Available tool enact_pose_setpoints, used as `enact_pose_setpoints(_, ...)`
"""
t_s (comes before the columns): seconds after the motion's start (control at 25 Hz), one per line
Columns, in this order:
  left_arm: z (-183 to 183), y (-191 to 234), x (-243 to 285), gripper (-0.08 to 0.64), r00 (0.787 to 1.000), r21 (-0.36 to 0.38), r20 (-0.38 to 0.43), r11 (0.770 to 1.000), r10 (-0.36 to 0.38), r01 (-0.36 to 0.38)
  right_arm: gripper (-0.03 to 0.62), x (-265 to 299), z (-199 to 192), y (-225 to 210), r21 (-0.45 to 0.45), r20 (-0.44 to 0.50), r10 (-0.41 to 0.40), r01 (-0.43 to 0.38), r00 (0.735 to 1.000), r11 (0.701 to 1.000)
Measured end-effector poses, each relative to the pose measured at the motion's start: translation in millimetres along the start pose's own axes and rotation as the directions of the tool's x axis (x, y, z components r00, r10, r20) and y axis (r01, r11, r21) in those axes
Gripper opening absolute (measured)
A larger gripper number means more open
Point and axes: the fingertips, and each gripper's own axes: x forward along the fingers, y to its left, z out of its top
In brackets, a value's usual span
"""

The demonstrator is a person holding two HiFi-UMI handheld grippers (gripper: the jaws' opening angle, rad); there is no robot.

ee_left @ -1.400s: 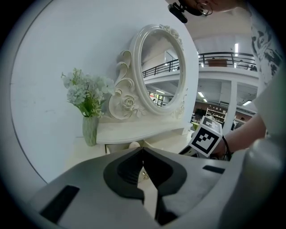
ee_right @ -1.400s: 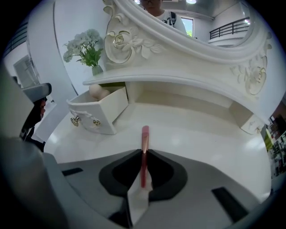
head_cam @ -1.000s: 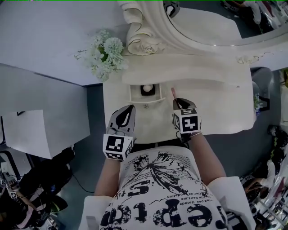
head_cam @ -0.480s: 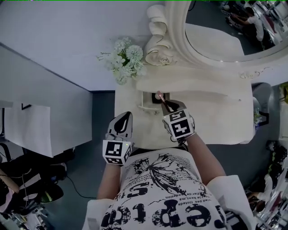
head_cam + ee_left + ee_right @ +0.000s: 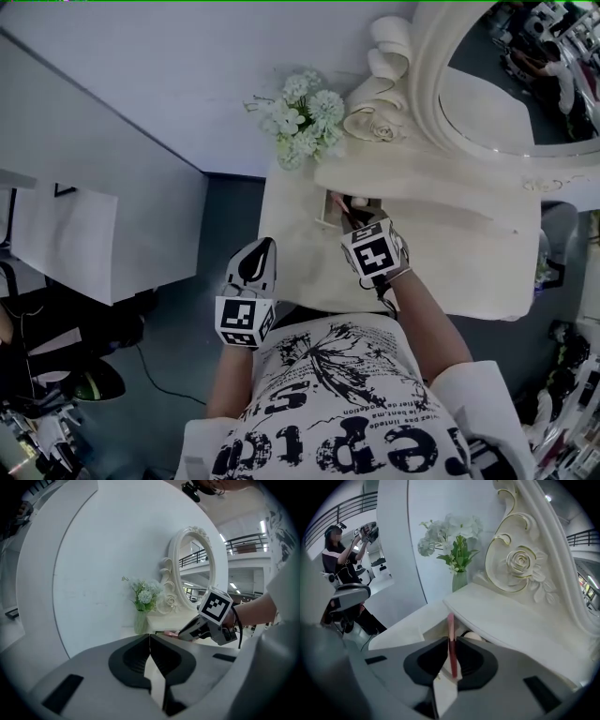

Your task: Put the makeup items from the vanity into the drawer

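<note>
My right gripper is shut on a slim pink makeup stick, which stands up between the jaws. It hangs over the small open drawer under the vanity's raised shelf. In the right gripper view, the stick's tip reaches towards the drawer, where a round pale item lies half hidden under the shelf. My left gripper is shut with nothing in it and hangs off the vanity's front left edge. From the left gripper view I see the right gripper and the pink stick.
A vase of white flowers stands at the vanity's back left corner, next to the carved mirror frame. The cream vanity top stretches to the right. A white wall panel is at the left. A person stands far off.
My right gripper has carried the pink stick left and away from me, from the vanity top to over the open drawer. The left gripper has stayed near the front edge.
</note>
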Motion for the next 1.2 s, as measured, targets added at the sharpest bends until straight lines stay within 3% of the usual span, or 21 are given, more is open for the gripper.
enact_pose_setpoints(0.2, -1, 7, 0, 0.021, 1.000, -0.009, 0.004, 1.000, 0.015, -0.015, 0.106, -1, 4, -2, -0.023, 0.010, -0.024, 0.024, 1.000, 0.999)
enact_pose_setpoints(0.4, 4, -3, 5, 0.021, 1.000, 0.006, 0.012, 1.000, -0.004, 0.003, 0.106, -14, 2, -9, 0.038, 0.062, -0.035, 0.033, 0.997, 0.999)
enact_pose_setpoints(0.68, 25, -38, 15, 0.021, 0.998, 0.051, 0.040, 0.997, -0.052, 0.050, 0.040, -63, 3, -26, 0.106, 0.211, -0.059, 0.037, 0.976, 0.994)
enact_pose_setpoints(0.92, 46, -73, 23, 0.021, 0.993, 0.097, 0.065, 0.991, -0.094, 0.087, 0.020, -117, 3, -49, 0.164, 0.385, -0.096, 0.034, 0.918, 0.986)
enact_pose_setpoints(1.2, 74, -107, 29, 0.021, 0.989, 0.158, 0.081, 0.981, -0.123, 0.109, 0.018, -176, -1, -73, 0.216, 0.567, -0.174, 0.058, 0.805, 0.975)
